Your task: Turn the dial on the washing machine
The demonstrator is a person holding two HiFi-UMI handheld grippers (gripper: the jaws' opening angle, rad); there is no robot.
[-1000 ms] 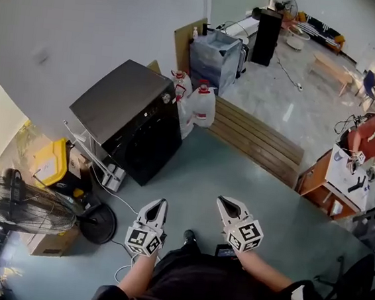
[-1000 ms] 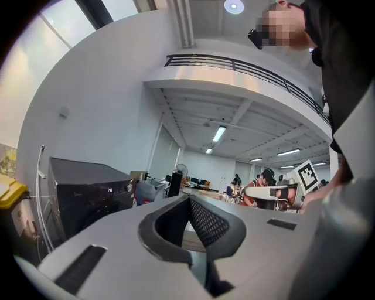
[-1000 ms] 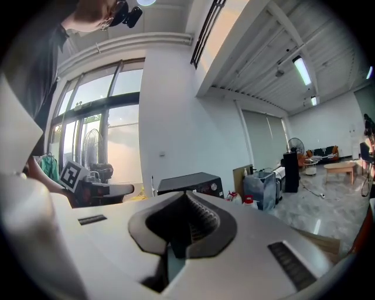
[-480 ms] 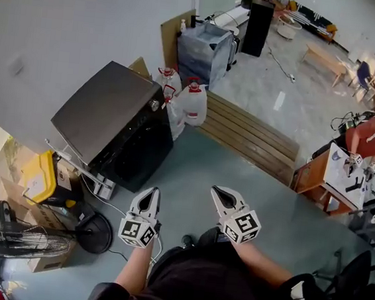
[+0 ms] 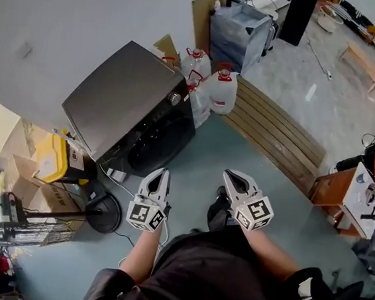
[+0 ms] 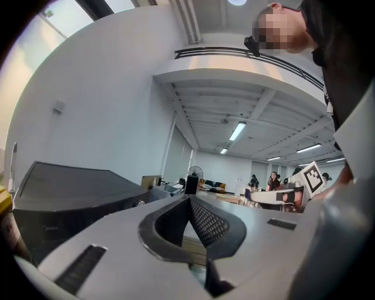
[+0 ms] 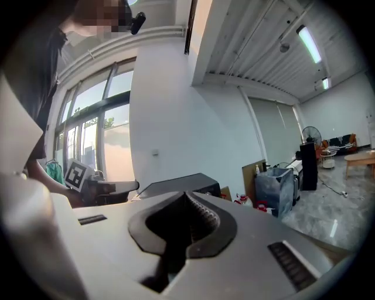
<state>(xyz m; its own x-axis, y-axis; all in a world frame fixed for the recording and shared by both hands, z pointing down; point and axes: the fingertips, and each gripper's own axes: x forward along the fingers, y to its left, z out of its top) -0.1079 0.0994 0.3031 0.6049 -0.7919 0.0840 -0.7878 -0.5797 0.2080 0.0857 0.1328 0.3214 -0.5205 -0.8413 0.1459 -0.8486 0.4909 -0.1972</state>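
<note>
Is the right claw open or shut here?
Shut. In the right gripper view, the right claw has its tips meeting, with nothing between them.

This is looking like an open workshop or test hall, not a home. A washing machine is standing loose on bare grey floor among water jugs, cardboard boxes, a stand fan and a slatted wooden platform. Strip lights are hanging overhead.

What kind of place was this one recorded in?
Probably an open workshop or lab hall, not a home: the washing machine stands on bare floor among water jugs, cardboard boxes and a floor fan, a work desk beyond.
</note>
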